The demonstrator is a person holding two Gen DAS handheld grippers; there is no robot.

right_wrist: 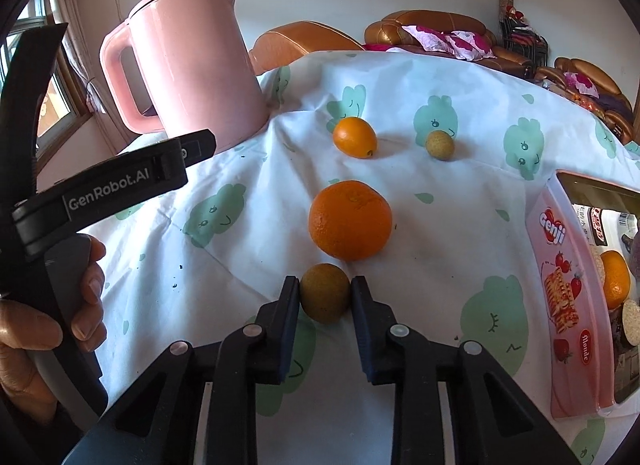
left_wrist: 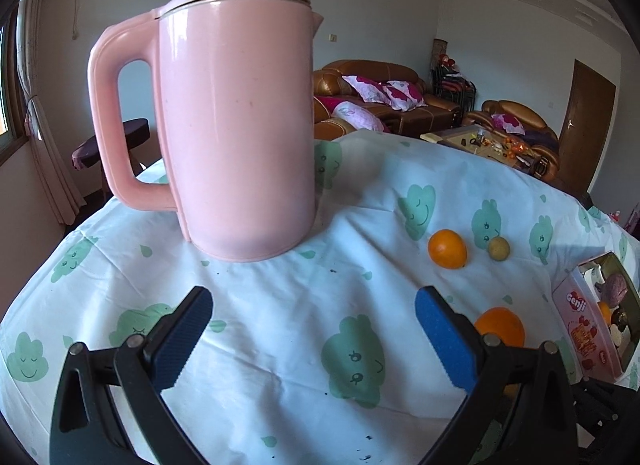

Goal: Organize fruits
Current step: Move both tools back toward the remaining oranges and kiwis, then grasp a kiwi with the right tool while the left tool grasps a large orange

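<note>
My right gripper (right_wrist: 325, 285) is shut on a small brownish-green fruit (right_wrist: 325, 292) that rests on the cloud-print cloth (right_wrist: 440, 225). Just beyond it lies a large orange (right_wrist: 350, 219); farther back sit a smaller orange (right_wrist: 355, 137) and another small brownish fruit (right_wrist: 440, 145). My left gripper (left_wrist: 314, 301) stands open over bare cloth in front of a pink kettle (left_wrist: 236, 125), with nothing between its fingers. In the left wrist view the smaller orange (left_wrist: 447, 249), the far small fruit (left_wrist: 499, 248) and the large orange (left_wrist: 500, 325) lie to the right.
A pink Genji tin (right_wrist: 560, 285) stands at the right edge, holding an orange (right_wrist: 614, 279) and other items. The pink kettle (right_wrist: 196, 61) stands at the back left. A hand (right_wrist: 52, 313) holds the left gripper's body at the left. Sofas stand beyond the table.
</note>
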